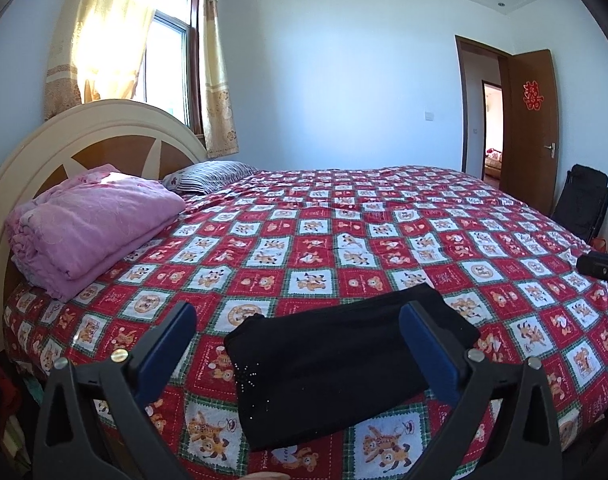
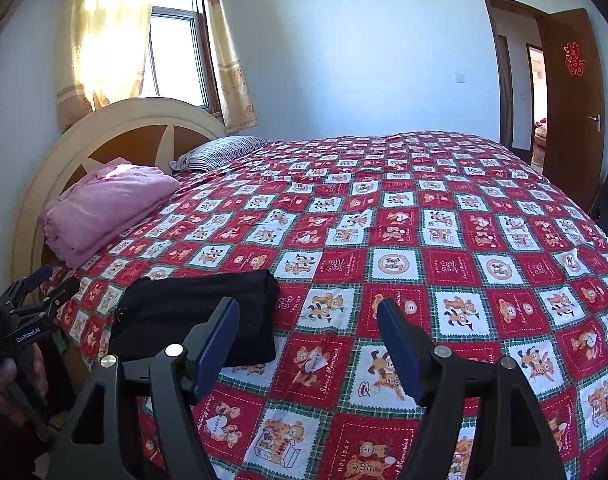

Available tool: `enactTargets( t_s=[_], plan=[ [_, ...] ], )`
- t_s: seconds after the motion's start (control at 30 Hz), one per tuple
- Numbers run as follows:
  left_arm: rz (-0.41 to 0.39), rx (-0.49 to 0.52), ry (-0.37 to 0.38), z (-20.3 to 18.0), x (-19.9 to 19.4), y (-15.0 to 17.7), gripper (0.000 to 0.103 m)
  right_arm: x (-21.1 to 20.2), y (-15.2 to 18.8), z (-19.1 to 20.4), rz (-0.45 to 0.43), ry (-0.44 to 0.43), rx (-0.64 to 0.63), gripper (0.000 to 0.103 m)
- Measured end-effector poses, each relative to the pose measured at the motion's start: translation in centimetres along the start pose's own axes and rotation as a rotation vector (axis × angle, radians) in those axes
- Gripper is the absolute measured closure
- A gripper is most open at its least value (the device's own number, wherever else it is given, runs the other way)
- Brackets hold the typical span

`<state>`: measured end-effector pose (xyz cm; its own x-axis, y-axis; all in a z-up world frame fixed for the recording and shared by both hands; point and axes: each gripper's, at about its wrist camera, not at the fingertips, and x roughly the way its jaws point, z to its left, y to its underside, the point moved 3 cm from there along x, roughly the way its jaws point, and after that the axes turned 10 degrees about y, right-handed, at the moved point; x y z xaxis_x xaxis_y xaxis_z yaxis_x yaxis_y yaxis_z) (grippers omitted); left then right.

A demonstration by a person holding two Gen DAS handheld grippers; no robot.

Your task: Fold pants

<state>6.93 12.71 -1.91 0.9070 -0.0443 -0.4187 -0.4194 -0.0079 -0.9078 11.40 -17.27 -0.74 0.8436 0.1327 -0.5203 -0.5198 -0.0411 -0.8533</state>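
Note:
The black pants (image 1: 336, 364) lie folded in a compact rectangle on the red patchwork bedspread (image 1: 344, 240), near the bed's front edge. My left gripper (image 1: 297, 320) is open and empty, held above and just short of the pants, its blue pads (image 1: 171, 344) wide apart on either side. In the right wrist view the pants (image 2: 199, 312) lie to the front left. My right gripper (image 2: 308, 320) is open and empty, to the right of the pants, over the bedspread (image 2: 424, 240). The left gripper shows at the left edge (image 2: 39, 288) there.
A folded pink blanket (image 1: 91, 224) and a striped pillow (image 1: 211, 174) lie by the round headboard (image 1: 63, 132). A window with curtains is behind. A brown door (image 1: 532, 128) stands open at the right, with a black bag (image 1: 584, 204) beside it.

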Motion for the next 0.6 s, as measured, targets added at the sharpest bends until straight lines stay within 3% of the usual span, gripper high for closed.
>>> enactTargets(
  t_s=[0.6],
  plan=[
    [0.006, -0.013, -0.028, 0.78, 0.35, 0.24, 0.0, 0.33, 0.42, 0.61, 0.01, 0.013, -0.022, 0.03]
  ],
)
